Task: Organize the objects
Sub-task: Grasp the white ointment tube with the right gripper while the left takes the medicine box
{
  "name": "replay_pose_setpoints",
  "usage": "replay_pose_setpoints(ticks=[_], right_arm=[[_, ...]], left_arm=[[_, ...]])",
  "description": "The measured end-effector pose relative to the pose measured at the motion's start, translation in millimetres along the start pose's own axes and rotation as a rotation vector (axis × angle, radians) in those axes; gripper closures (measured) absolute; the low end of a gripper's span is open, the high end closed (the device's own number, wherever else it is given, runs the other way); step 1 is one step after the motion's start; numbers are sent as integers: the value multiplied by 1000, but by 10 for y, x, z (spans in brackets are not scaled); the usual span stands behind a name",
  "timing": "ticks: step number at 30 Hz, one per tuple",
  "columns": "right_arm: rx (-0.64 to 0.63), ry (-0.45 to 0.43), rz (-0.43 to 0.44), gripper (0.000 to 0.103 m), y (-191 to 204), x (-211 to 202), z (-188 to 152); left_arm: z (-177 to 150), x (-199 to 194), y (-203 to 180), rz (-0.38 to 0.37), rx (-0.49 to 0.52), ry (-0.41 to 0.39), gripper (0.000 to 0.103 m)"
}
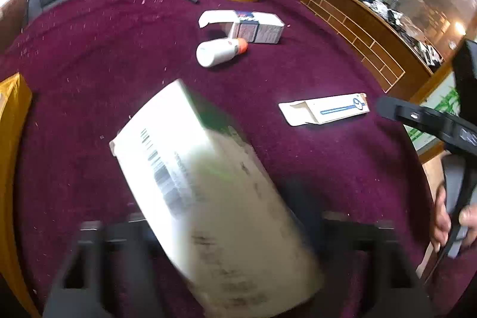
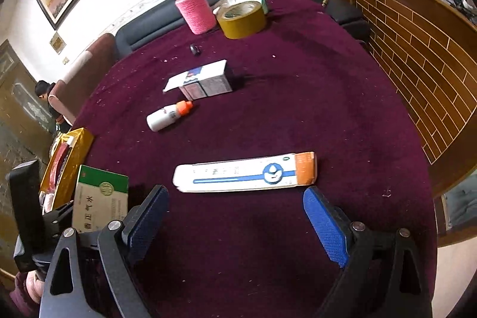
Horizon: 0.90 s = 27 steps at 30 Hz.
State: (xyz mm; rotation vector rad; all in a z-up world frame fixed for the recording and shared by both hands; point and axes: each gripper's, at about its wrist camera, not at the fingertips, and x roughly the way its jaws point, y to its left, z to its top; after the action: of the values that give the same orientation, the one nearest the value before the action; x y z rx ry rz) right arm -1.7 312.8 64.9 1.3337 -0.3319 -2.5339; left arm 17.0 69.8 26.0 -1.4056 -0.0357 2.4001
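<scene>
Gripping the green-and-white medicine box at its lower end, the left claw held it tilted above the bench; keeping it steady mattered. The right claw stood released, just short of the long ointment carton.

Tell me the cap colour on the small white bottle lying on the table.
Orange cap, clearest in the right wrist view.

Table cloth matt fuzzy purple; my pads textured blue rubber; cardboard box smooth; tape roll glossy.
</scene>
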Motion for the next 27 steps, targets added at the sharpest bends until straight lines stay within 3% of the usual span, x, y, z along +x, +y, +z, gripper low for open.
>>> replay_pose_setpoints(ticks=[1, 8, 14, 18, 22, 25, 27], right_arm=[[3, 4, -3, 8, -15, 31, 7], [-64, 14, -48, 8, 75, 119, 5], [-427, 47, -145, 8, 548, 220, -53], [-618, 94, -212, 8, 695, 456, -77], [-576, 174, -193, 10, 553, 728, 66], [-382, 233, -114, 13, 314, 846, 215], [-325, 227, -105, 19, 264, 816, 264]], left_arm=[[-7, -43, -1, -2, 8, -10, 63], [-133, -427, 33, -43, 44, -80, 63], [-283, -754, 263, -89, -2, -106, 63], [-383, -928, 508, -56, -61, -133, 63], [-445, -1034, 682, -24, -101, -160, 63], [-468, -1063, 791, -18, -132, -166, 63], [-487, -1059, 858, -17, -146, -164, 63]])
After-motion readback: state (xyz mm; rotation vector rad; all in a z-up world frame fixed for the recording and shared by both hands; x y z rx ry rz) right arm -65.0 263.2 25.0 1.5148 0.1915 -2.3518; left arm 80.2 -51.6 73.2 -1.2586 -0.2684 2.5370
